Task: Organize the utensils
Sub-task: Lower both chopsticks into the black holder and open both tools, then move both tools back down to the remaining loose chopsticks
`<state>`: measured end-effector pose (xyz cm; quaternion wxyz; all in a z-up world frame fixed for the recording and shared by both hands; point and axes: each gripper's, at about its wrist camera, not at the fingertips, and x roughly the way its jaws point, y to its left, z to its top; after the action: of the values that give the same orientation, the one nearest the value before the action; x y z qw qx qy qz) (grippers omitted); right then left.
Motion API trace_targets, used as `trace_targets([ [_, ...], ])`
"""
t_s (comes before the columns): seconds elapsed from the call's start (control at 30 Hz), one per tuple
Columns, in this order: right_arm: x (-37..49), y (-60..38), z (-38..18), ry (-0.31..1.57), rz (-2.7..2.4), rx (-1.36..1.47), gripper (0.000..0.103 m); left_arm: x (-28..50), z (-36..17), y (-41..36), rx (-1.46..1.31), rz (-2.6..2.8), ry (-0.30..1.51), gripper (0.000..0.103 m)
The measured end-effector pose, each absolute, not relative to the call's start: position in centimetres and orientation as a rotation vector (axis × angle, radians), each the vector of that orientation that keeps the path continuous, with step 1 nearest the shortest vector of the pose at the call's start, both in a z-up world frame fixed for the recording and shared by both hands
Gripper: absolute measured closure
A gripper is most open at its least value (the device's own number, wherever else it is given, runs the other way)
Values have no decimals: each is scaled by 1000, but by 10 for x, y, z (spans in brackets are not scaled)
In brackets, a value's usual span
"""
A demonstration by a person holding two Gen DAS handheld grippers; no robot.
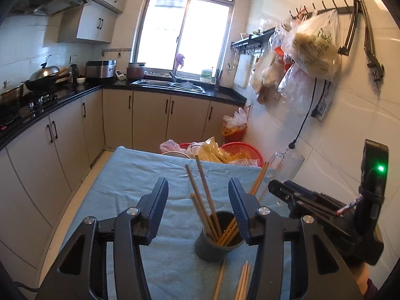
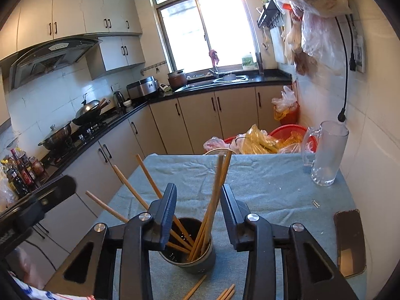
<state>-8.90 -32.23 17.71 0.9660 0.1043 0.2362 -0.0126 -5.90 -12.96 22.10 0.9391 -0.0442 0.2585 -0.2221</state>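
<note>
Left gripper (image 1: 198,197): jaws parted, nothing clamped. Its pads do not press on any object; several chopsticks rise through the gap between the fingers without visible contact.

Right gripper (image 2: 198,200): jaws parted, released. Two chopsticks stand in the gap between its fingers; the pads do not close on them.

Nearest to both grippers, below the fingers, loose chopsticks (image 1: 242,282) lie flat on the blue-grey tablecloth (image 1: 130,175), just on the near side of the holder.

Directly under and slightly ahead of the fingertips stands the utensil holder (image 1: 212,246), a dark round cup, upright on the cloth. In the right wrist view the holder (image 2: 197,262) sits between and below the two fingers. The chopsticks in the holder (image 2: 215,200) lean outward in two groups: one fans to the left of the right gripper, the other stands nearly upright between its fingers.

To the right of the left gripper, the body of the right gripper is in view, with a green indicator light (image 1: 380,168).

Ahead and to the right of the right gripper, a phone (image 2: 350,240) lies flat on the cloth. Farther ahead on the same side, a clear glass mug (image 2: 327,153) stands upright near the wall.

Beyond the far table edge: red baskets (image 2: 292,131) with plastic bags, then the base cabinets, the sink (image 1: 170,85) and the window (image 1: 185,32).
</note>
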Motion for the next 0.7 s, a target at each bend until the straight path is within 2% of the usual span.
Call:
trace_targets([
  [0.17,-108,-320,189,446,-28,219,56,-89,232,-93,-136,-403,514,53],
  [0.27,-131,-319,193,421,-35,209,53,-112,234,-73,-154,-392,494,43],
  [0.4,-158,-319,185,427,-47,200,44,-138,220,-63,-120,-382,496,36],
  [0.67,-208,-333,95,594,-86,238,43,-138,143,-103,46,-528,727,37],
  [0.7,-213,-336,85,609,-96,240,43,-135,131,-113,78,-556,760,41],
])
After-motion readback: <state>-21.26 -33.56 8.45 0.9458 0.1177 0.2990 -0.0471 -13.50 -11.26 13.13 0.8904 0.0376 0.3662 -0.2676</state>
